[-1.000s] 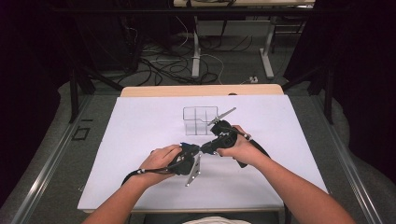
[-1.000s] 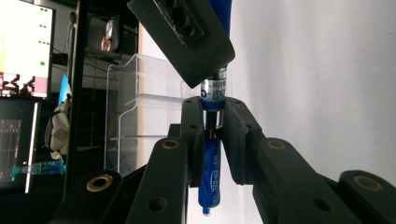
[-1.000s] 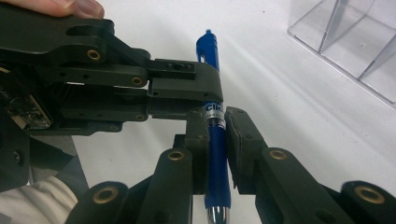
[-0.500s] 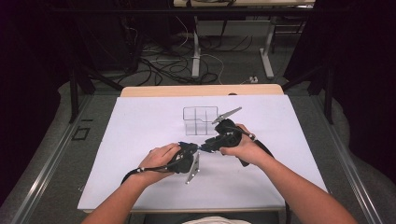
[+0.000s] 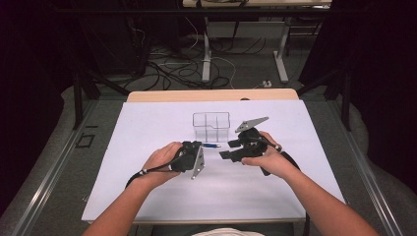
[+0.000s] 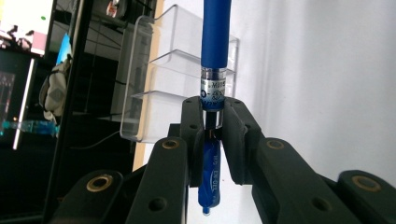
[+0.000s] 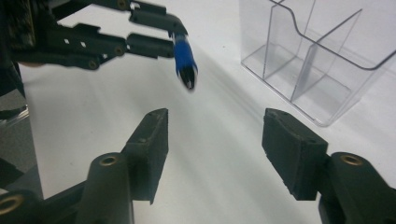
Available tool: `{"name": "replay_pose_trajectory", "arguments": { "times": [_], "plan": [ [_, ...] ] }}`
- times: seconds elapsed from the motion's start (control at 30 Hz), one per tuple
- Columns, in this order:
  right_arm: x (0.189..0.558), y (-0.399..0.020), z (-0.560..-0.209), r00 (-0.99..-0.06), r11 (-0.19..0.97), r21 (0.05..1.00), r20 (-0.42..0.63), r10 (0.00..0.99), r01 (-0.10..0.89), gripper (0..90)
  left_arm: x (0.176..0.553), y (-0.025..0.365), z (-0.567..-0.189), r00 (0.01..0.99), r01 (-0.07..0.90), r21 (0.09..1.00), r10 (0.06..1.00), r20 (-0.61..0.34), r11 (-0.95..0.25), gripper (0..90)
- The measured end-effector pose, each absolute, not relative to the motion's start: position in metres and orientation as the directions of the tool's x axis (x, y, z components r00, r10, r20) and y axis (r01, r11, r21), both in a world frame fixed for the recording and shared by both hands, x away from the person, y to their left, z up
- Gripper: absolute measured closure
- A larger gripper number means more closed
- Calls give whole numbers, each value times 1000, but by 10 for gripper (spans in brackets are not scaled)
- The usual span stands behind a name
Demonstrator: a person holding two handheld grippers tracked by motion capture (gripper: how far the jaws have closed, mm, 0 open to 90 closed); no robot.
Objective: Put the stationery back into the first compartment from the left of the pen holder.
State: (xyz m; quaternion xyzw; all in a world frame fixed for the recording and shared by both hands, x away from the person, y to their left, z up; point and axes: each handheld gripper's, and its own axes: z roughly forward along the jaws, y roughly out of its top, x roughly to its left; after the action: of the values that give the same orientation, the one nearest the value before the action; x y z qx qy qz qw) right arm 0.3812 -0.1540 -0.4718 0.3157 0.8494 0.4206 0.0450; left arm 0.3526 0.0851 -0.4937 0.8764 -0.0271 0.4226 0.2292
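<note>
Blue pen (image 6: 215,51), clenched mid-barrel in left gripper (image 5: 193,156), tip toward right gripper (image 7: 212,140) at three o'clock, its jaws released, seemingly for handover; clear organizer (image 5: 211,126) at twelve o'clock.

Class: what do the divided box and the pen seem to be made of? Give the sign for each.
Box: clear glossy plastic, probably acrylic; the table shows through its walls. Pen: smooth blue plastic barrel with a clear section above the printed label, shut in the left claw.
</note>
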Motion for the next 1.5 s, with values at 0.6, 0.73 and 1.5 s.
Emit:
{"name": "replay_pose_trajectory", "arguments": {
  "times": [0.6,0.73,1.5],
  "plan": [
    [377,-170,-486,-756,389,782,152,637,486,170,389,96,-447,712,-86,691,441,547,-718,793],
    [376,-175,-487,-739,381,794,123,662,474,151,401,99,-438,732,-34,775,512,449,-631,793],
    [378,-209,-501,-615,270,856,69,786,441,0,456,99,-439,661,242,944,750,7,-223,794]
  ]
}}
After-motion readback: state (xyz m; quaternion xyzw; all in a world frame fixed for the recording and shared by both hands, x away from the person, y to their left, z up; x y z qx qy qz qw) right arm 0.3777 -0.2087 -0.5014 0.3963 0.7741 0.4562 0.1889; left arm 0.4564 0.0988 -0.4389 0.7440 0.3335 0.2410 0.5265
